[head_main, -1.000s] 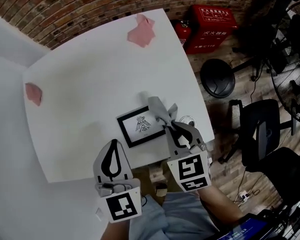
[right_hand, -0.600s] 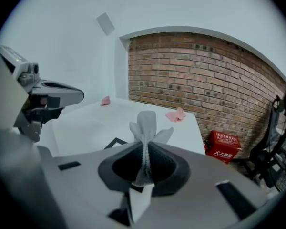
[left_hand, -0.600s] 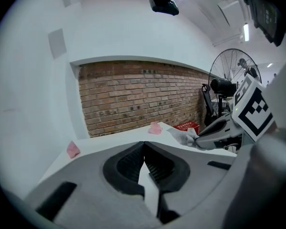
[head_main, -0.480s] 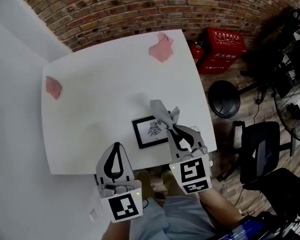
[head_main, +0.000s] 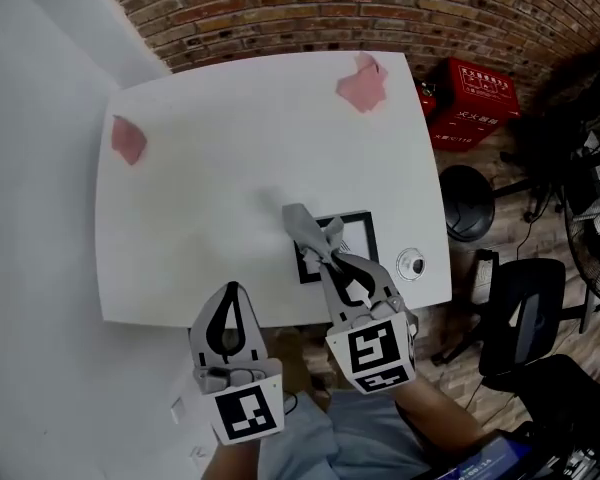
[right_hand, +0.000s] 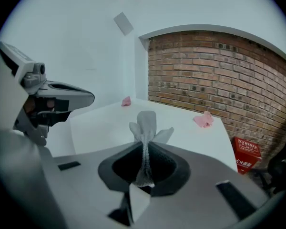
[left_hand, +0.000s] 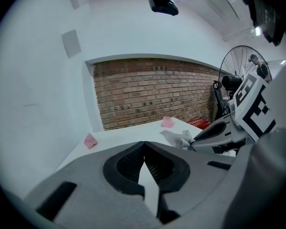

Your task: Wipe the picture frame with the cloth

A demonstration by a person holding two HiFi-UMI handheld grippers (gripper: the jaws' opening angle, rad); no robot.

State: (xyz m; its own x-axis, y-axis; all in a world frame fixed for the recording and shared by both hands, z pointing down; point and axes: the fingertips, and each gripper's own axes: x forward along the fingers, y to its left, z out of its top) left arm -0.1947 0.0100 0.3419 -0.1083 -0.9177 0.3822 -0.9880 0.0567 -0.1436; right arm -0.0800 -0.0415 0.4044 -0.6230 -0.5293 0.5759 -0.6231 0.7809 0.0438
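Observation:
A black picture frame [head_main: 352, 226] with a dark drawing lies flat near the white table's [head_main: 210, 158] front right edge. My right gripper [head_main: 328, 256] is shut on a grey cloth [head_main: 305, 230], which sticks up out of the jaws and hangs over the frame's left part. In the right gripper view the cloth [right_hand: 145, 128] is pinched between the pads. My left gripper [head_main: 230, 290] is shut with nothing in it, held off the table's front edge, left of the frame. From the left gripper view, the cloth [left_hand: 178, 138] and right gripper show on the right.
Two pink cloths lie on the table, one at the far right corner [head_main: 361, 85] and one at the left edge [head_main: 128, 139]. A small round white object [head_main: 411, 264] sits right of the frame. Red boxes [head_main: 475, 98], a black stool [head_main: 468, 189] and an office chair [head_main: 520, 313] stand right of the table.
The head view has swung, so the table sits further right and lower. My right gripper with the cloth has moved left over the frame's left part. The left gripper has barely moved.

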